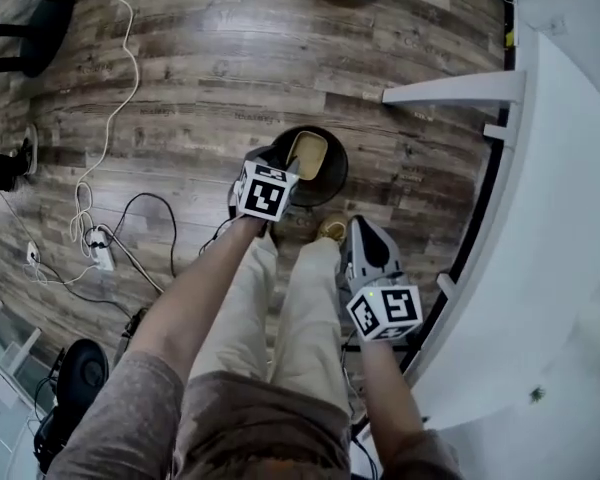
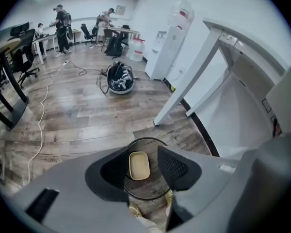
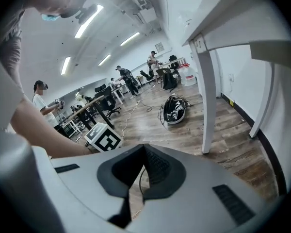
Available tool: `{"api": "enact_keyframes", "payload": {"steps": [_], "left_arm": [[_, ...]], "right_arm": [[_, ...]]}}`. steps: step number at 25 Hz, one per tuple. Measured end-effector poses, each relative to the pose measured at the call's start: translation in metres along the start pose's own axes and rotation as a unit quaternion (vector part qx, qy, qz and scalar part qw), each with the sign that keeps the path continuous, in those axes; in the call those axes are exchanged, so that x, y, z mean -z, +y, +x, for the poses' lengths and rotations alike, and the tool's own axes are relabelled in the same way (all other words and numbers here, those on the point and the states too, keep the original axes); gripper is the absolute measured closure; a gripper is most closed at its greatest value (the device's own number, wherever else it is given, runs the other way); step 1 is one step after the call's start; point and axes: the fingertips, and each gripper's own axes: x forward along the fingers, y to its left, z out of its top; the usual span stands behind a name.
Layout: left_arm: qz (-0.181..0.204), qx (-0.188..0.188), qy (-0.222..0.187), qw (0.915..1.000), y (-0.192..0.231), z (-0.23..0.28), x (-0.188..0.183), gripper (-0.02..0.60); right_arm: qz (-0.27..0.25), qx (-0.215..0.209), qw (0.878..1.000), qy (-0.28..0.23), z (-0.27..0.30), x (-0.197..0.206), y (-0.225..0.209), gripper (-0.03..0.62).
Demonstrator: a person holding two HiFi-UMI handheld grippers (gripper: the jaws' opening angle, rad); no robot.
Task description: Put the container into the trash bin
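A tan, shallow container [image 1: 307, 155] lies inside the round black wire trash bin [image 1: 332, 183] on the wooden floor. My left gripper [image 1: 276, 164] hangs above the bin's left rim, marker cube facing up. In the left gripper view its jaws [image 2: 143, 161] stand apart and open, with nothing between the pads; the container [image 2: 139, 165] shows far below them inside the bin [image 2: 150, 141]. My right gripper [image 1: 358, 230] is lower right of the bin, beside the desk. In the right gripper view its jaws [image 3: 143, 152] meet at the tips and hold nothing.
A white desk [image 1: 540, 218] runs down the right side, its leg [image 2: 184, 86] slanting close to the bin. Cables [image 1: 105, 148] and a power strip [image 1: 100, 258] lie to the left. The person's legs [image 1: 280, 318] stand just below the bin. A dark bag [image 2: 119, 79] sits farther off.
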Motion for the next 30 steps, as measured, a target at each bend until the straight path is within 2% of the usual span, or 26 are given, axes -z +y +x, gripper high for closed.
{"api": "enact_keyframes", "payload": {"steps": [10,17,23,30], "left_arm": [[-0.027,0.012,-0.089,0.9956,-0.023,-0.141,-0.075,0.413],[-0.029,0.027,-0.152,0.9875,-0.048,-0.259,-0.117,0.414],[-0.050,0.035,-0.213,0.9751,-0.059,-0.349,-0.141,0.414],[-0.019,0.057,-0.249,0.9667,-0.084,-0.429,-0.158,0.414]], "right_arm": [[-0.014,-0.017,0.999,-0.027,-0.047,-0.081,0.056,0.592],[-0.033,-0.036,0.998,-0.040,-0.087,-0.144,0.107,0.592],[-0.073,-0.051,0.995,-0.051,-0.125,-0.178,0.136,0.592],[-0.090,-0.055,0.991,-0.077,-0.165,-0.220,0.161,0.592]]}}
